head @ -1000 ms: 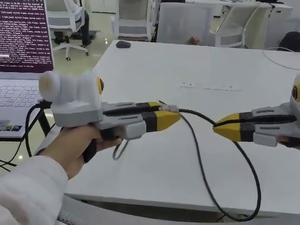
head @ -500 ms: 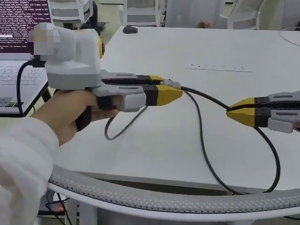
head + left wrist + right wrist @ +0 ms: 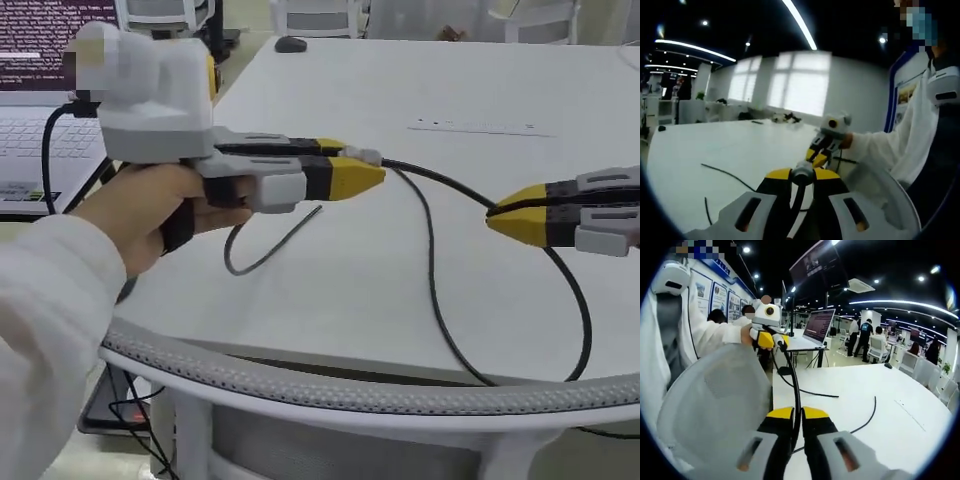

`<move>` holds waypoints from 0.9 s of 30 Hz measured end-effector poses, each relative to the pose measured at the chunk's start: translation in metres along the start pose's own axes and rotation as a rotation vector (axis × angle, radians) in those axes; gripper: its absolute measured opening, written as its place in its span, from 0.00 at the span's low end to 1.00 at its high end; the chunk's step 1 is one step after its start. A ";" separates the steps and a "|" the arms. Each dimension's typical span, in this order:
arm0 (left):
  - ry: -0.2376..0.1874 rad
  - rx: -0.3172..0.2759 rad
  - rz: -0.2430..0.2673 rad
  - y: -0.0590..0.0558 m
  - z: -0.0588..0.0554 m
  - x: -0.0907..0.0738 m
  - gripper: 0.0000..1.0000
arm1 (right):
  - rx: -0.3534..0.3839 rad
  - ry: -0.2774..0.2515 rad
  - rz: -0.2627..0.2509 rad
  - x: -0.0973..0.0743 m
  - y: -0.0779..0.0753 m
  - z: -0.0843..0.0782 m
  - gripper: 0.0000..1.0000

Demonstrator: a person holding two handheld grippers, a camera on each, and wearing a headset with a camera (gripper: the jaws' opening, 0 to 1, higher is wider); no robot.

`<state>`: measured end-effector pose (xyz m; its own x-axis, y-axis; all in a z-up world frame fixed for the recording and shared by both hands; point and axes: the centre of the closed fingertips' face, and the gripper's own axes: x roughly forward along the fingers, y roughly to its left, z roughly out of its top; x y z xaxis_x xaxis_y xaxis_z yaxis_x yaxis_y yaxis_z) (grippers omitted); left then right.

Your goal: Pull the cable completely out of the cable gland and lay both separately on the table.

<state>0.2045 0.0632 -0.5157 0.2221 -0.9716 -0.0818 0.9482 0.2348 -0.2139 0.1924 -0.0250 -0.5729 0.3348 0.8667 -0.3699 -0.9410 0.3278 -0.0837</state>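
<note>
Up over the white tabletop (image 3: pixel 480 90), the left tongs (image 3: pixel 379 176) and right tongs (image 3: pixel 491 218) are both clamped: the right on the black cable (image 3: pixel 440 186), which sags past the tabletop's near edge, the left on the small cable gland (image 3: pixel 366 157), the cable not yet out of it.

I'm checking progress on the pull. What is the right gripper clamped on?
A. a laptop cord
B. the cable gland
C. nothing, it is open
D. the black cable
D: in the right gripper view, the right gripper is shut on the black cable, which runs to the cable gland held by the left gripper.
</note>
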 end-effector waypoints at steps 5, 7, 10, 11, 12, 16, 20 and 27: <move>-0.023 0.002 -0.007 -0.002 0.004 0.000 0.16 | -0.005 -0.003 0.000 -0.002 0.006 0.022 0.18; -0.031 0.005 -0.025 -0.007 0.006 0.001 0.16 | -0.007 -0.016 0.002 0.000 0.007 0.035 0.20; -0.034 0.015 -0.044 -0.012 0.006 0.003 0.16 | -0.006 -0.043 0.011 0.009 0.008 0.056 0.22; -0.038 0.015 -0.049 -0.012 0.007 0.004 0.16 | -0.003 -0.055 0.018 0.012 0.010 0.062 0.22; -0.047 0.009 -0.062 -0.014 0.009 0.004 0.16 | -0.009 -0.060 0.042 0.018 0.016 0.068 0.21; -0.054 0.005 -0.084 -0.016 0.009 0.005 0.17 | -0.044 -0.039 0.072 0.035 0.024 0.078 0.19; -0.040 0.007 -0.109 -0.018 0.007 0.007 0.17 | -0.053 -0.038 0.110 0.045 0.027 0.085 0.16; -0.045 -0.002 -0.079 -0.010 0.009 0.000 0.17 | -0.074 -0.026 0.168 0.058 0.027 0.088 0.06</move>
<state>0.1970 0.0605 -0.5050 0.1563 -0.9875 -0.0209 0.9629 0.1571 -0.2196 0.1904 0.0673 -0.5151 0.1731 0.9167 -0.3600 -0.9845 0.1501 -0.0911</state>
